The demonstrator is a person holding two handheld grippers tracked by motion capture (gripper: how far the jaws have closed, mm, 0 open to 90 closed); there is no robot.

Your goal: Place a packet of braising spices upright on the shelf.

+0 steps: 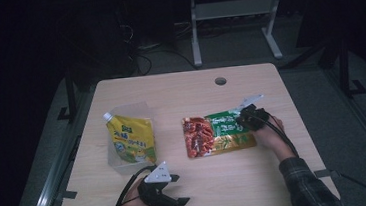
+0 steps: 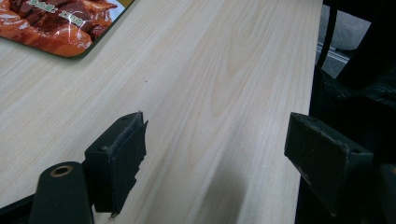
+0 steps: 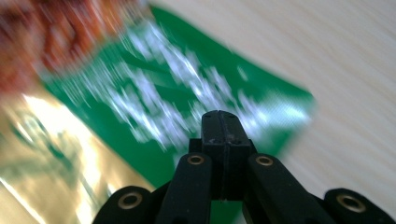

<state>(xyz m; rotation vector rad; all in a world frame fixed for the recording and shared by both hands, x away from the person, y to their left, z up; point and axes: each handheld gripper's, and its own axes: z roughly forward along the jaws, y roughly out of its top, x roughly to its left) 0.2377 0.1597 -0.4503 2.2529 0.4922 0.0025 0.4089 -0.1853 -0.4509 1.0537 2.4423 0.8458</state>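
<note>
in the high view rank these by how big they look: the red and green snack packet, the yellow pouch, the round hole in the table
1. red and green snack packet, the widest of the three.
2. yellow pouch, clearly smaller in spread, though it lies in a clear container that adds to its outline.
3. round hole, by far the smallest; it sits farther from the camera, but the gap is too large for that to matter.

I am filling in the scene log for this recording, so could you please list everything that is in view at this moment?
Snack packet: one, red, green and gold, flat on the table right of centre.
Spouted pouch: one, yellow with a white cap, left of centre, lying in a clear container.
Table: one, light wood, with a round hole near its far edge.
Metal frame: one, grey, on the floor beyond the table.
Left gripper: one, black, jaws wide apart, above the table's near edge.
Right gripper: one, black, jaws pressed together, at the packet's green end.
</note>
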